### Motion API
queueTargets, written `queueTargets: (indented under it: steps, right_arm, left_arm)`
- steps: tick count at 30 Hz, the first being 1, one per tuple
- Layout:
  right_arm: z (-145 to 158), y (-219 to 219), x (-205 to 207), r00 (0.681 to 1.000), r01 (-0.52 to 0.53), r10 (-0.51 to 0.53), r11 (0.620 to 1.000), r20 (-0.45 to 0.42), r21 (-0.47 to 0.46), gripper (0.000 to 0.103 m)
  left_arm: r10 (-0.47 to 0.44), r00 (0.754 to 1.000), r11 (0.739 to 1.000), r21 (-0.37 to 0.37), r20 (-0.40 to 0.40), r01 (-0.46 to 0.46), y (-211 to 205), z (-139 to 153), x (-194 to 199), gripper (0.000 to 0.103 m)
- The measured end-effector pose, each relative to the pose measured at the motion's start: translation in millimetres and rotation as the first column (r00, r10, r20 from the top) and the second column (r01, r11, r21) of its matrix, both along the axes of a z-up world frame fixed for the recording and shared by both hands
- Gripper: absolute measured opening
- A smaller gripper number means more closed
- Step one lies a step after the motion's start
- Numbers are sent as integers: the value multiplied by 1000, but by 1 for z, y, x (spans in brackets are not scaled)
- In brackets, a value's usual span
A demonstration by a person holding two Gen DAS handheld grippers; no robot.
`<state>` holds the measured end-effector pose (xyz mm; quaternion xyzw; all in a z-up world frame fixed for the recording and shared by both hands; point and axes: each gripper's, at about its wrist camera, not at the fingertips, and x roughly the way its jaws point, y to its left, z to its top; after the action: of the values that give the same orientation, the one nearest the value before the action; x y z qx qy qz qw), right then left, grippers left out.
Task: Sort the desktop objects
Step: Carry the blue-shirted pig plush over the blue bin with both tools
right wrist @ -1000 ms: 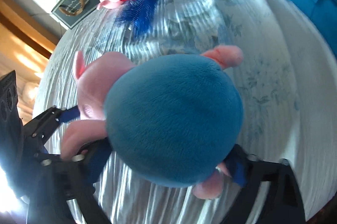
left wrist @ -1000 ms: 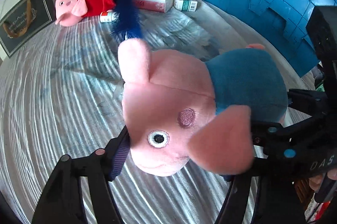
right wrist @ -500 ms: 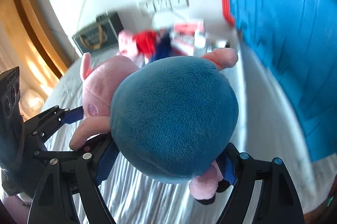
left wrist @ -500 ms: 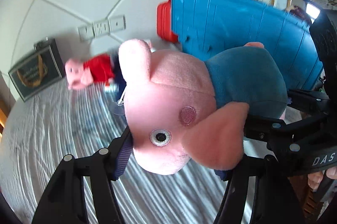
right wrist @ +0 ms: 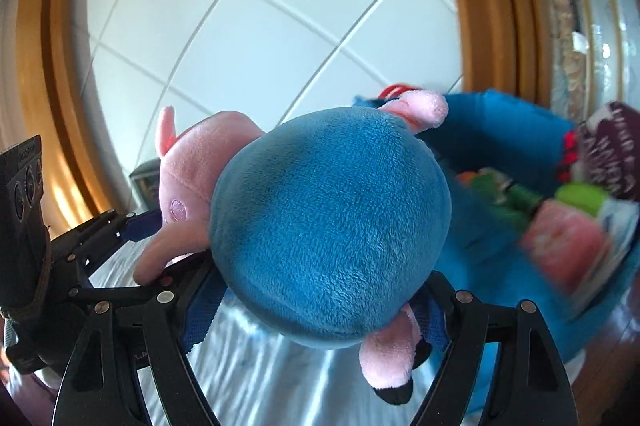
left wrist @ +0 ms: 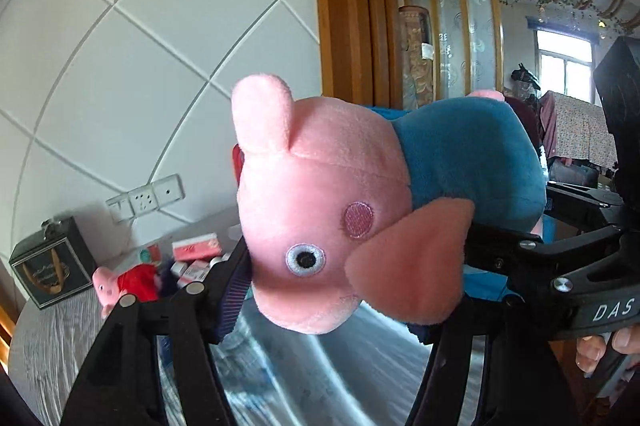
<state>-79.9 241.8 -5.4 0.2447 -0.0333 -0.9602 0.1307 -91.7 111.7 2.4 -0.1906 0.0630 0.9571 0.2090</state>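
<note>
Both tools hold one plush pig in blue (left wrist: pixel 360 209), lifted clear of the table (left wrist: pixel 304 374).

Left tool (left wrist: pixel 332 290): clamped on pig's head; fingers (left wrist: pixel 224 286) press head from both sides. Pig lies sideways, snout down toward cam, ear up, blue body to the right.

Right tool (right wrist: pixel 320 310): clamped on pig's blue body (right wrist: pixel 328 226), seen from the rear; one pink leg w/ black foot hangs at near right. In left wrist view the right tool (left wrist: pixel 560 250) shows at right edge, marked "DAS".

Blue bin (right wrist: pixel 520 193): right of pig in right wrist view, open top, holding mixed items (green, pink, purple; blurred).

Far left on table, by the wall: 2nd plush pig in red (left wrist: pixel 128 282), pink boxes (left wrist: pixel 196 248), dark gift box (left wrist: pixel 52 262). Wall sockets (left wrist: pixel 146 199) above them.
</note>
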Motion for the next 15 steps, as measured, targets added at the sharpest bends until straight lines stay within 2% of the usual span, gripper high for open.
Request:
queueTargets:
  steps: [4, 9, 11, 15]
  right_arm:
    - [28, 69, 6, 997, 49, -49, 999, -55, -9, 82]
    - [53, 152, -5, 992, 96, -97, 995, -82, -11, 82]
    - [61, 176, -14, 991, 103, -103, 995, -86, -10, 82]
    - [66, 216, -30, 994, 81, -82, 997, -74, -16, 82]
  left_arm:
    - [-32, 999, 999, 25, -20, 32, 74, 27, -13, 64]
    - [-19, 999, 1000, 9, -27, 19, 162, 49, -37, 64]
    - [3, 1000, 1000, -7, -15, -3, 191, 55, -46, 65]
    - [36, 999, 999, -26, 14, -35, 221, 52, -59, 65]
